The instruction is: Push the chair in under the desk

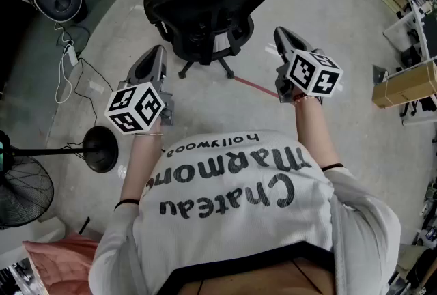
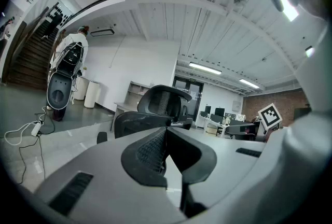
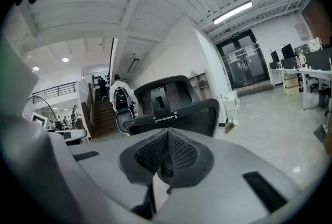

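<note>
The push has not yet begun. The chair (image 1: pixel 213 10) stands on the floor ahead, its back to the person, apart from both grippers. The left gripper (image 1: pixel 157 51) and right gripper (image 1: pixel 282 34) have their fingers pressed together, holding nothing. The next move calls for setting them against the chair and pushing forward.

Floor fan (image 1: pixel 24 192) at lower left, white power strip (image 1: pixel 70 54) beyond it, cardboard box (image 1: pixel 408 84) at right
</note>
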